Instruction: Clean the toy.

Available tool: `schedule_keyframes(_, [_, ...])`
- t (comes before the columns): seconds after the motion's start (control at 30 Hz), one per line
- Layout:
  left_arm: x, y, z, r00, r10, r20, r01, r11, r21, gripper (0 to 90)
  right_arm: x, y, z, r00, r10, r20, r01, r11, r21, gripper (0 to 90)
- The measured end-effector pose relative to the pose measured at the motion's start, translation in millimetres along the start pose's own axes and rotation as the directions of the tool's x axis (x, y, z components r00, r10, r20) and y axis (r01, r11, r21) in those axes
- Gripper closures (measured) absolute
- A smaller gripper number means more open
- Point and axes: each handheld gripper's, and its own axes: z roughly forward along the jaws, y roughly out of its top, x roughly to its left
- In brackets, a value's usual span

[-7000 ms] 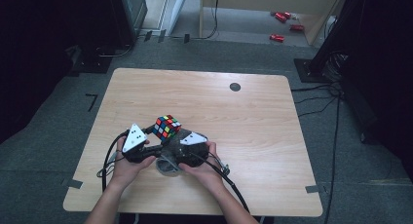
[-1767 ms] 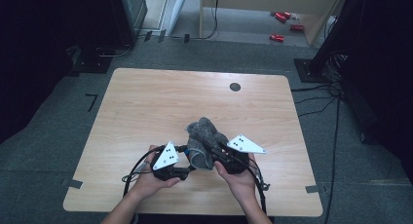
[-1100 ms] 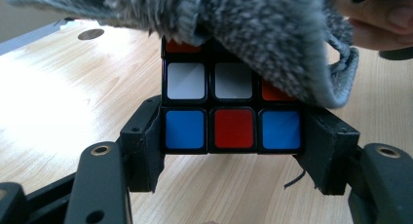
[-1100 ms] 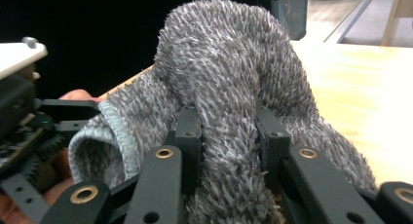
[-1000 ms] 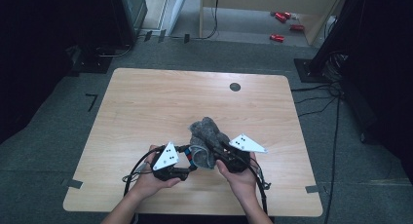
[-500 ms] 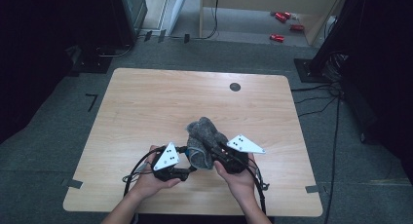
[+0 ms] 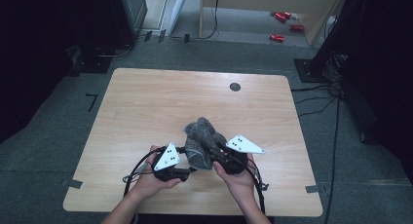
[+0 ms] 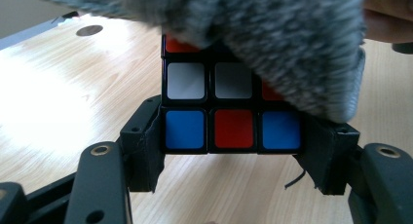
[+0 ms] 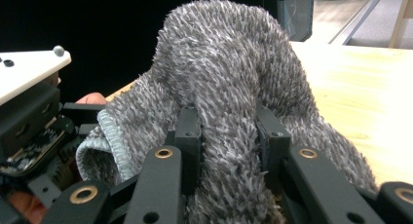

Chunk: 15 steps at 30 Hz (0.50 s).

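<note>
High view: both grippers low over bench, cloth bunched between them.
Left gripper view: fingers clamped on cube, steadying it for wiping; cloth drapes over top.
Right gripper view: fingers pinch cloth, pressing it toward cube.

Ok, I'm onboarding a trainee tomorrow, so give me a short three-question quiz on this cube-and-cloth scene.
1. True or false: the left tool is shut on the puzzle cube.
2. What does the right tool pinch? A) a grey fluffy cloth B) a sponge C) a cable
3. In the left gripper view, what colour is the middle sticker of the cube's bottom row?

Key: 1 true; 2 A; 3 red.
</note>
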Motion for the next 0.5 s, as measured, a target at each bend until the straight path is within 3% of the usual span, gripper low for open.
schedule_keyframes(0.23, [6.5, -0.5, -4.7, 0.9998, -0.015, -0.009, 0.015, 0.9999, -0.004, 35.8, -13.5, -7.7, 1.6, 0.9987, 0.045, 0.026, -0.045, 0.9988, 0.019, 69.6])
schedule_keyframes(0.37, [2.0, -0.6, -0.4, 1.0, -0.007, 0.002, 0.007, 1.0, 0.005, 35.7, -1.8, -1.2, -0.5, 1.0, 0.008, 0.003, -0.008, 1.0, 0.003, 69.5])
schedule_keyframes(0.5, [0.4, 0.6, -0.9, 1.0, 0.001, -0.001, -0.001, 1.0, 0.003, 35.7, -4.2, -2.4, 0.9, 0.9999, 0.006, 0.009, -0.006, 1.0, 0.0, 69.4])
